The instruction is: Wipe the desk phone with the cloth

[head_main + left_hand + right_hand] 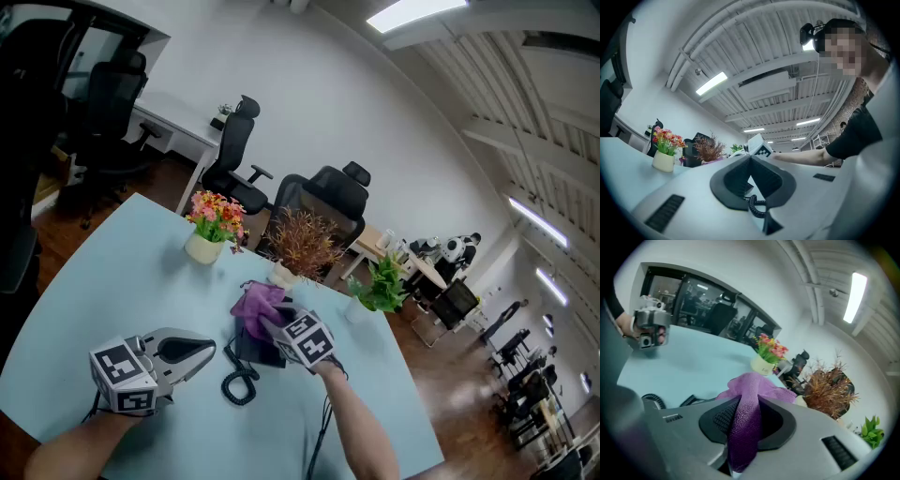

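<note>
The right gripper (274, 324) is clamped on the purple cloth (255, 302), which runs up between its jaws and bunches out past their tips, as the right gripper view shows. In the head view the cloth sits on the far end of the black desk phone (255, 352), which lies on the pale blue counter (112, 291) with its coiled cord (236, 384) looped just beside it. The left gripper (208, 349) is near the phone's left side, jaws together and holding nothing. A pot of flowers (212, 225) stands further back on the counter
</note>
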Action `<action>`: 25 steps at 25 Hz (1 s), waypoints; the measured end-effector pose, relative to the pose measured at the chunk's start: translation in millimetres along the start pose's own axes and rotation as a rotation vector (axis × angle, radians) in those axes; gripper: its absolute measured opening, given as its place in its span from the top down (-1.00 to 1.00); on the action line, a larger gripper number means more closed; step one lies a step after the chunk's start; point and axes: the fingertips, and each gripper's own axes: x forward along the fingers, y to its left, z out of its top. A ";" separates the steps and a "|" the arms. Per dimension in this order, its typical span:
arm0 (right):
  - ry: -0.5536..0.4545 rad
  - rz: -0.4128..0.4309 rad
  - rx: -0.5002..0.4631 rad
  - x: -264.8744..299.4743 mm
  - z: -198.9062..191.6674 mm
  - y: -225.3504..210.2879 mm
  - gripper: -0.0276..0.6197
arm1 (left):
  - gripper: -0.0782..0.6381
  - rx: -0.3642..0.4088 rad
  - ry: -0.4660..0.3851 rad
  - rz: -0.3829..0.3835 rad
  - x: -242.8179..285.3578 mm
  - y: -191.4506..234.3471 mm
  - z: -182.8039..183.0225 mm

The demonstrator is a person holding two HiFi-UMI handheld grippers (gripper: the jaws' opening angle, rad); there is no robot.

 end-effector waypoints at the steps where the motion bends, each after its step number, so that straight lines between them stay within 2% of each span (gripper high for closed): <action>1: 0.037 0.066 -0.042 -5.8 -7.0 20.0 0.71 | 0.74 -0.004 -0.001 -0.002 1.2 1.0 -0.6; 3: 0.103 0.178 -0.120 -17.9 -19.6 52.8 0.71 | 0.74 -0.008 0.000 -0.007 3.2 2.5 -2.2; 4: 0.120 0.206 -0.147 -24.2 -22.6 60.8 0.71 | 0.74 -0.009 0.002 -0.010 3.8 2.7 -3.3; 5: 0.114 0.199 -0.156 -30.0 -20.2 58.8 0.71 | 0.74 -0.009 0.006 -0.013 4.1 2.6 -4.3; 7: 0.018 0.081 -0.091 -39.2 2.7 20.5 0.71 | 0.74 -0.004 0.011 -0.017 4.9 2.4 -5.0; 10: -0.168 -0.152 0.121 -38.2 37.3 -64.8 0.71 | 0.74 0.003 0.009 -0.009 7.0 1.6 -2.5; 11: -0.180 -0.194 0.162 -29.6 38.3 -81.6 0.71 | 0.74 0.002 0.006 -0.002 7.2 1.1 -1.6; 13: -0.126 -0.225 0.157 -5.5 28.4 -90.1 0.71 | 0.74 -0.002 0.000 0.011 6.6 -0.3 -0.4; 15: -0.057 -0.207 0.109 10.7 15.3 -78.0 0.71 | 0.74 -0.005 -0.001 0.016 6.0 -2.2 -0.1; 20: -0.024 -0.068 0.039 0.8 8.2 -24.7 0.71 | 0.74 -0.001 0.022 0.010 7.0 -0.8 -3.6; 25: 0.025 0.145 -0.060 -26.7 -19.9 58.0 0.71 | 0.74 0.001 0.034 -0.004 9.9 -2.0 -7.0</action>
